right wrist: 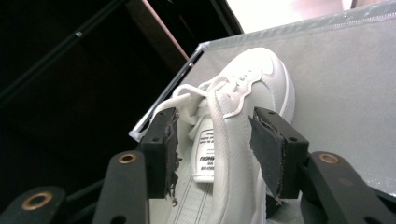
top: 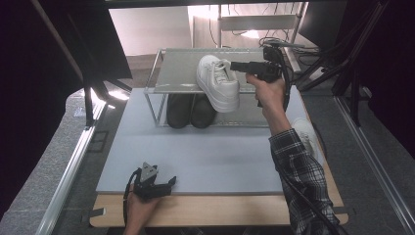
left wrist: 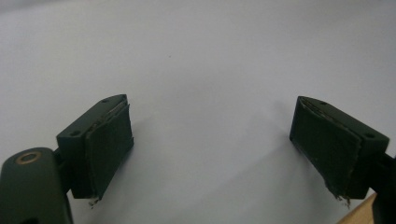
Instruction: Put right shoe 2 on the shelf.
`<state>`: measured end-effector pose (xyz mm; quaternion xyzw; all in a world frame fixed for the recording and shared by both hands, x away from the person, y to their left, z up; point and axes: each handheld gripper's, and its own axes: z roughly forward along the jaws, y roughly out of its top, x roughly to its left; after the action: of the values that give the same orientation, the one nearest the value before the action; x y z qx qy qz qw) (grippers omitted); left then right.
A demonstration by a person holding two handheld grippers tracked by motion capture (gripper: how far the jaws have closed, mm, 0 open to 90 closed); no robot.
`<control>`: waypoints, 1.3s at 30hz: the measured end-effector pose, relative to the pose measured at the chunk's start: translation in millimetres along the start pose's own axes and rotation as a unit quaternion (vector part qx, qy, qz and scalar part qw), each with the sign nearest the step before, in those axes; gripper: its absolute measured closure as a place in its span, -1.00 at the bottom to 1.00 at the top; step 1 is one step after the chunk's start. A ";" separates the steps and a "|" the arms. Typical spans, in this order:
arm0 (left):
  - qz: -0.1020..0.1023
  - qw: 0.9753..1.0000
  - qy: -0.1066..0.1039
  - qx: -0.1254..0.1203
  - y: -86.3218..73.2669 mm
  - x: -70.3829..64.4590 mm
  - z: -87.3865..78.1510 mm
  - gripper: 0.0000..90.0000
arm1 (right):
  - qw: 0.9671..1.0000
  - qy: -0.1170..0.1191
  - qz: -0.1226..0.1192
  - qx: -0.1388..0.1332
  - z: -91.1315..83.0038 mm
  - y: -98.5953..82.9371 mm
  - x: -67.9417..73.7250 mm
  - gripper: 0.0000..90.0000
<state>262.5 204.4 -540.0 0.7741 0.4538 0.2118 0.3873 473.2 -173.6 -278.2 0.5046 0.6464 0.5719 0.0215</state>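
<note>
White shoe [top: 218, 83] on the rack's top shelf, right gripper [top: 236, 65] at its collar; left gripper [top: 169, 183] idle at the mat's near edge.

Near: left gripper rests on the grey mat [top: 205, 156] by its near left corner, jaws spread wide, nothing between them; its own view has the pads [left wrist: 108, 140] apart over bare mat. A second white shoe [top: 307, 132] lies at the mat's right edge, partly behind the sleeve [top: 301, 171]. Mid: two dark shoes [top: 190, 110] sit side by side on the lower level of the wire rack [top: 152, 88]. Far: the white shoe lies on the top shelf [top: 178, 73], its sole end jutting over the shelf's front edge. Right gripper's jaws straddle the tongue and laces [right wrist: 212, 116], pads either side of the opening, a gap visible on both sides; not clamped.
</note>
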 end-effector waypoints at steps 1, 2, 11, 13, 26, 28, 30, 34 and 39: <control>0.000 1.000 0.000 0.000 0.0 0.0 0.0 -0.72 | 1.000 0.001 0.000 0.000 -2.8 -0.7 -0.4 0.17; 0.000 1.000 0.000 0.000 0.0 0.0 0.0 -0.72 | 1.000 0.003 -0.001 0.001 -6.5 -2.0 -1.1 0.17; -0.001 1.000 0.000 0.000 0.0 -0.2 0.0 -0.72 | 0.999 0.034 -0.004 -0.009 -34.1 -22.6 -9.4 0.37; -0.001 1.000 0.001 -0.001 0.0 -0.2 0.2 -0.72 | 0.999 0.041 -0.004 -0.011 -40.4 -28.9 -13.0 0.43; -0.001 1.000 0.002 -0.001 0.0 -0.6 0.2 -0.72 | 0.996 0.086 -0.017 0.002 -61.9 -76.3 -26.9 0.82; -0.002 1.000 0.002 -0.001 0.1 -0.6 0.2 -0.72 | 0.996 0.088 -0.023 0.006 -62.8 -83.8 -26.7 0.89; -0.002 1.000 0.002 -0.001 0.1 -0.7 0.2 -0.72 | 0.995 0.093 -0.027 0.015 -62.6 -91.5 -25.7 0.98; -0.002 1.000 0.003 -0.001 0.1 -0.7 0.2 -0.72 | 0.995 0.096 -0.037 0.021 -59.2 -101.3 -23.3 0.99; -0.002 1.000 0.003 -0.001 0.1 -0.7 0.2 -0.72 | 0.994 0.091 -0.052 0.032 -51.0 -109.3 -19.0 0.99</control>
<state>262.4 203.7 -540.0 0.7722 0.4560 0.2137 0.3875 383.1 -205.3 -354.3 0.4164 0.6895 0.5921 -0.0236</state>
